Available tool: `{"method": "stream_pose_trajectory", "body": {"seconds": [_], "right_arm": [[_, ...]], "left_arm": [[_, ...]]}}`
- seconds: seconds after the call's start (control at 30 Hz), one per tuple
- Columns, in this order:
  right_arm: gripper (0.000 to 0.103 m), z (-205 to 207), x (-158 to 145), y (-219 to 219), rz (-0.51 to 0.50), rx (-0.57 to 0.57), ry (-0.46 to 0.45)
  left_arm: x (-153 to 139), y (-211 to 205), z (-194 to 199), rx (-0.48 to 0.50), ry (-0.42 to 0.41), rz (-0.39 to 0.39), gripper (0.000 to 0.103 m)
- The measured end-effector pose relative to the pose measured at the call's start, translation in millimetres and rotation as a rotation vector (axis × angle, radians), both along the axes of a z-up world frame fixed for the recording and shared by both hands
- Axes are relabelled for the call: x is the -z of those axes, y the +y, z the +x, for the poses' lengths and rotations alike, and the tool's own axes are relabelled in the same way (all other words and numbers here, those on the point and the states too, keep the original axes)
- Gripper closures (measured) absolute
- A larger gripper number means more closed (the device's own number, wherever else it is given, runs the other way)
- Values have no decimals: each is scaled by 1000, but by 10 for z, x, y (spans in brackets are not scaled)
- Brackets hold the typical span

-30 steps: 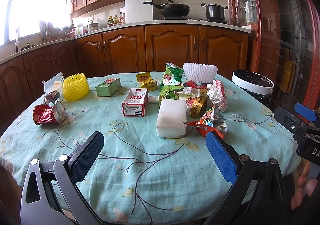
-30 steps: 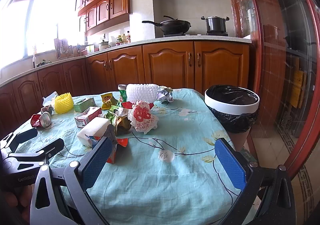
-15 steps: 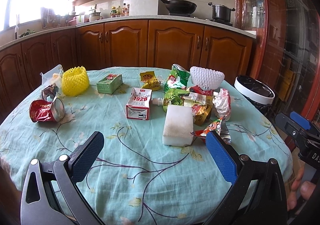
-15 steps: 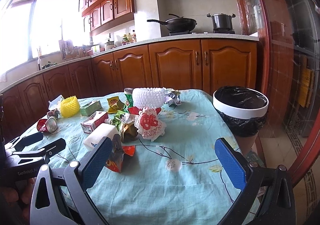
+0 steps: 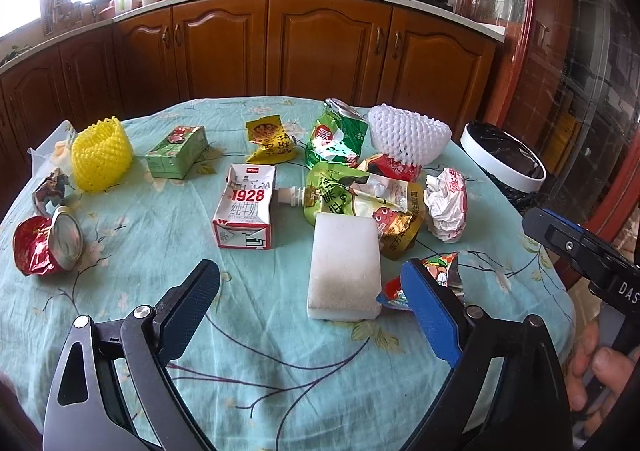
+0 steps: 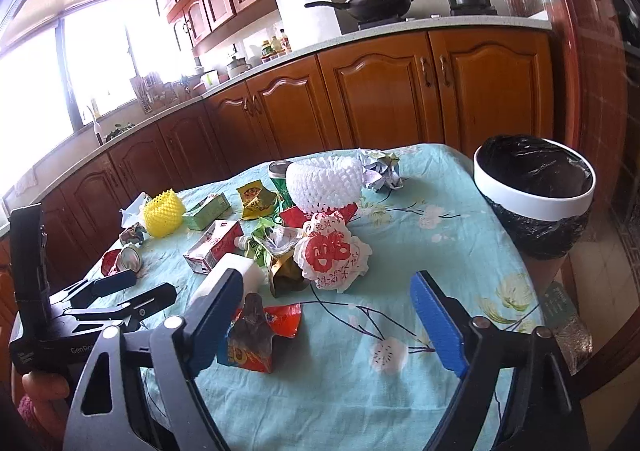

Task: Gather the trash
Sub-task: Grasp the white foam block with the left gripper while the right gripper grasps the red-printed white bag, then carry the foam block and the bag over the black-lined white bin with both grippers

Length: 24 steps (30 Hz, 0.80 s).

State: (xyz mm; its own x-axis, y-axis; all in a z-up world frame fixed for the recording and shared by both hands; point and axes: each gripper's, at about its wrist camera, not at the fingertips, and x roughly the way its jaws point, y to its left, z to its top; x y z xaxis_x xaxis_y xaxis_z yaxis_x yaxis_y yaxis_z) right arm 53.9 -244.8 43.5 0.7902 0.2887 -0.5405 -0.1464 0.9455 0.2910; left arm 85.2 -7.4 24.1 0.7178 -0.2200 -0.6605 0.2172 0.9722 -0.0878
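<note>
**Both grippers over the littered table**

Table under teal cloth, trash spread across it. Lined bin stands just past its right edge. White foam block lies nearest my left gripper; red wrapper by my right gripper. Both jaws apart, just been narrowing, nothing between them.

Home kitchen: wooden cabinets, stovetop wok.
</note>
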Motion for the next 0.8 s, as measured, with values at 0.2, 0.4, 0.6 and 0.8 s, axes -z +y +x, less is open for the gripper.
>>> {"method": "stream_pose_trajectory", "body": {"seconds": [0.2,0.4,0.6,0.8], "right_arm": [[36,324,96,40,29,-29,63],[44,641,224,87,49,-49,124],[62,825,348,142,44,-58,165],[84,771,324,100,72,-67,144]], "left_arm": [[70,-124,276,62,83,3,17],[206,-191,461,95,152,15,22],[333,-282,534,132,195,31,43],[353,-246,518,132,200,-5,56]]}}
